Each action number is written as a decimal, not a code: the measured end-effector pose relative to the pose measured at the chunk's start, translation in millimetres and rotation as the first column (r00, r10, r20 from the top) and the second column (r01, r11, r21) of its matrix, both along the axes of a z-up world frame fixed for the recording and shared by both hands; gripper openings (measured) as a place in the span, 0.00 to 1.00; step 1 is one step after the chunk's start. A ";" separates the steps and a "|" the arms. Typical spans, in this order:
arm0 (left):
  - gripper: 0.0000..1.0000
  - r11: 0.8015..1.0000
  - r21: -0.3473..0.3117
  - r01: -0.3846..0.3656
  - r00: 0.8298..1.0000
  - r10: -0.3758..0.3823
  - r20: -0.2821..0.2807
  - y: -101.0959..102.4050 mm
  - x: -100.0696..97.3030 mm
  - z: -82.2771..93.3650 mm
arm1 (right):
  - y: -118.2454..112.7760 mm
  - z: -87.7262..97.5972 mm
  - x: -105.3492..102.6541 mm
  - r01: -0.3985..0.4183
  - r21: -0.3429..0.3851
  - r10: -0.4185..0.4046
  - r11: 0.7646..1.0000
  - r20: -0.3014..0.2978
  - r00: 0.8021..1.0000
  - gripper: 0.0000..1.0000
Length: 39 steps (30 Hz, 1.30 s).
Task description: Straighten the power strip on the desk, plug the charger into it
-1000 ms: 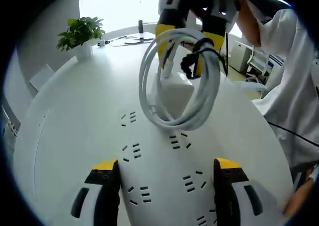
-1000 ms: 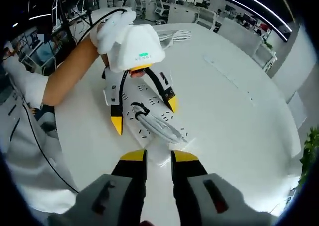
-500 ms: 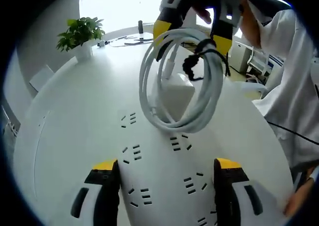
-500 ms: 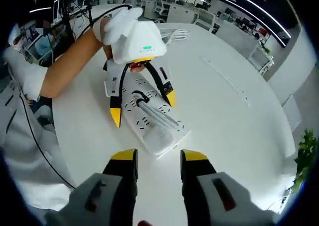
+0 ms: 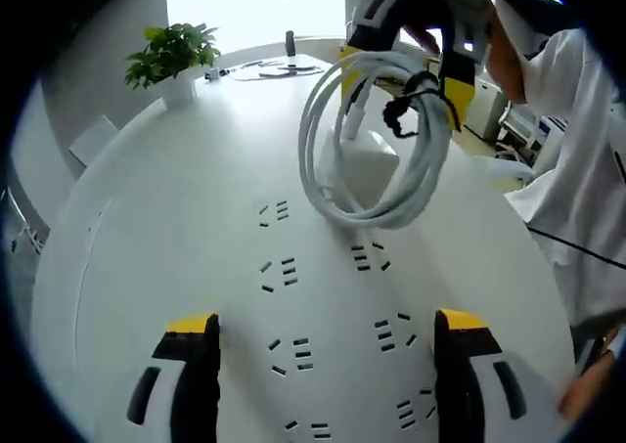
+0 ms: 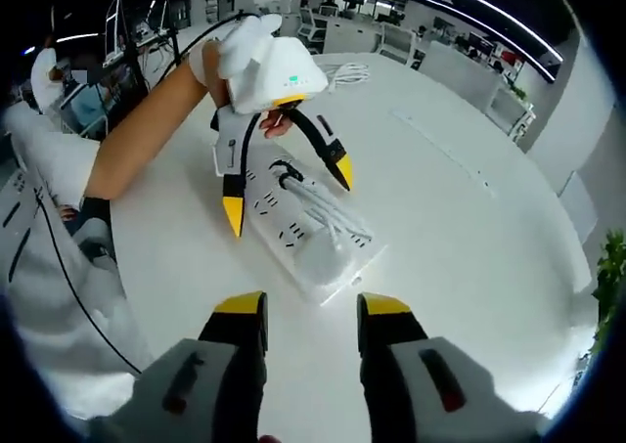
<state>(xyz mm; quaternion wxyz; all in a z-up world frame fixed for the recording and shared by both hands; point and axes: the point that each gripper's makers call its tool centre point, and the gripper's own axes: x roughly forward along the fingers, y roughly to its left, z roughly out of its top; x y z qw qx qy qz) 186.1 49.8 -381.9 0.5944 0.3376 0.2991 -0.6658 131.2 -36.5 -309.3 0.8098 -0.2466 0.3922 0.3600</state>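
Observation:
A white power strip point(image 5: 220, 296) lies flat on the round white desk point(image 5: 147, 199), running away between my left gripper's point(image 5: 325, 324) open, yellow-tipped jaws. A coiled white cable point(image 5: 421, 184) with a black tie stands on its far part, in front of a white charger block point(image 5: 372, 164). My right gripper point(image 5: 403, 76) hangs open above the coil, one jaw on each side of its top. In the right gripper view, my right gripper point(image 6: 313, 306) is open and short of the strip's point(image 6: 357, 257) end; the left gripper point(image 6: 288, 197), in a gloved hand, straddles the strip and cable point(image 6: 323, 213).
A potted plant point(image 5: 176, 57) stands at the desk's far edge, with cables and small items beside it. Another loose white cable point(image 6: 342, 71) lies farther along the desk. The person's white sleeve point(image 5: 577, 169) is close on the right. Office desks fill the background.
My right gripper, shut on the charger end one second ago, has opened and drawn back from the strip. The coil stays on the strip. The left gripper stays open around it.

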 end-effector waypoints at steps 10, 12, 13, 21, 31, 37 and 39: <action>0.96 1.000 0.013 0.012 0.997 -0.013 0.078 1.8 -29.0 3.5 | 1.3 -2.3 -15.6 -0.006 0.102 0.003 0.995 0.029 1.000 0.42; 0.96 1.000 -0.003 -0.005 0.995 0.005 0.102 5.0 -31.4 10.7 | 0.1 -1.6 -14.6 0.014 0.127 -0.020 0.992 0.044 0.999 0.49; 0.96 1.000 -0.024 -0.016 0.993 0.018 0.113 5.2 -32.0 15.6 | -0.2 -0.3 -12.8 0.054 0.159 -0.062 0.986 0.046 0.997 0.53; 0.96 0.987 -0.111 -0.118 0.974 0.136 0.182 11.9 -38.8 30.6 | -9.4 0.5 -25.0 0.066 0.186 -0.081 0.980 0.073 0.994 0.56; 0.96 0.885 -0.344 -0.314 0.926 0.365 0.095 23.7 -66.5 56.4 | -16.8 4.9 -40.8 0.072 0.225 -0.105 0.972 0.138 0.985 0.76; 0.96 0.723 -0.474 -0.503 0.834 0.549 -0.047 59.8 -87.3 77.7 | -24.4 3.5 -54.5 0.075 0.228 -0.113 0.971 0.159 0.981 0.79; 0.96 0.676 -0.494 -0.547 0.803 0.591 -0.079 71.5 -94.3 80.8 | -28.1 4.2 -60.2 0.085 0.229 -0.124 0.970 0.163 0.979 0.80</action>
